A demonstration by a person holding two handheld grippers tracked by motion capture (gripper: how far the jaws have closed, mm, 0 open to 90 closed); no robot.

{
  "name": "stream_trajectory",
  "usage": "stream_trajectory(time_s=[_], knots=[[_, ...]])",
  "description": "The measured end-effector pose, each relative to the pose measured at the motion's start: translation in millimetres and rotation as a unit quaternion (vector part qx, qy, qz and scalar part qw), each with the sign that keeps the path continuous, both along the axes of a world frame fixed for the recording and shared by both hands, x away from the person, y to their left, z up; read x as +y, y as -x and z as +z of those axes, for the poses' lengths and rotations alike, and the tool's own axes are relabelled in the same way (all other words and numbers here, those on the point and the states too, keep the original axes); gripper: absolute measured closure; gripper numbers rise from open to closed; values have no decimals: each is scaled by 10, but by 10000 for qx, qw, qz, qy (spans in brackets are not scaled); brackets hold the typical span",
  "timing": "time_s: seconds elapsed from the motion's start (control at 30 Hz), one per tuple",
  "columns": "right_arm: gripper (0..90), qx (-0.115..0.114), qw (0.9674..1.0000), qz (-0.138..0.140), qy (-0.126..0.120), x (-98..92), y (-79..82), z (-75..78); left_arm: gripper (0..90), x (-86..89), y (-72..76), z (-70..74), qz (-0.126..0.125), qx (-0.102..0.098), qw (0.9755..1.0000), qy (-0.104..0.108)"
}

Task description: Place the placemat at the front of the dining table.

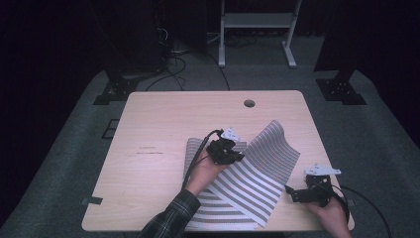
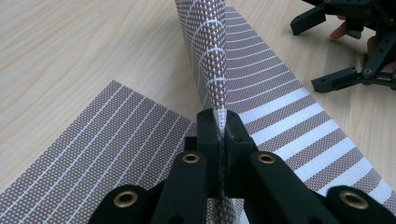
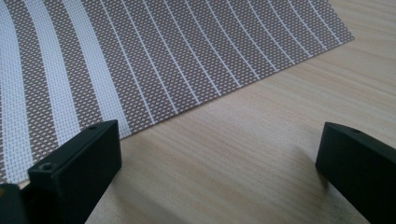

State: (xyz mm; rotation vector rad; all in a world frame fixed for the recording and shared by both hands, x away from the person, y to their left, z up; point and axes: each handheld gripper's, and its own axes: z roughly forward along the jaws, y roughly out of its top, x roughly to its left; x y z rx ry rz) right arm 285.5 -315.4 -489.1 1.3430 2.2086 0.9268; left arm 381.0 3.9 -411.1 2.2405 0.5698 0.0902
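Left gripper pinches the striped placemat edge, lifting it into a fold. Right gripper wide open, empty, just beside the mat's edge on the table.

My black left gripper pinches a brown woven mat with white stripes; my black right gripper sits at four o'clock on the pale wood-grain table.

Both grippers matte black. Left gripper: blocky square jaw tips on flat link arms, brass-ringed pivot holes, grey three-cornered plate on top, black cable trailing off it. Right gripper: same build, same grey plate, small screw holes in the jaw blocks, black cable looping away. Left sleeve: dark plaid flannel.
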Motion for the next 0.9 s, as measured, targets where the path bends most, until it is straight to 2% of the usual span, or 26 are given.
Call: stream_trajectory(time_s=[0.27, 0.33, 0.53, 0.8, 0.9], knots=[[0, -2, 10000, -1, 1, 0, 0, 0, 870, -35, -4, -50, 21, 21, 10000, 20], [0, 0, 10000, -2, -1, 0, 0, 0, 834, -21, -15, -64, 70, 12, 10000, 68], [0, 7, 10000, -7, -5, 1, 1, 1, 715, 27, -34, -58, 169, -82, 9998, -54], [0, 14, 10000, -12, -9, 2, 2, 1, 669, 106, -52, -59, 302, -143, 9994, -92], [0, 12, 10000, -10, -9, 2, 1, 1, 609, 157, -62, -40, 367, -202, 9991, -92]])
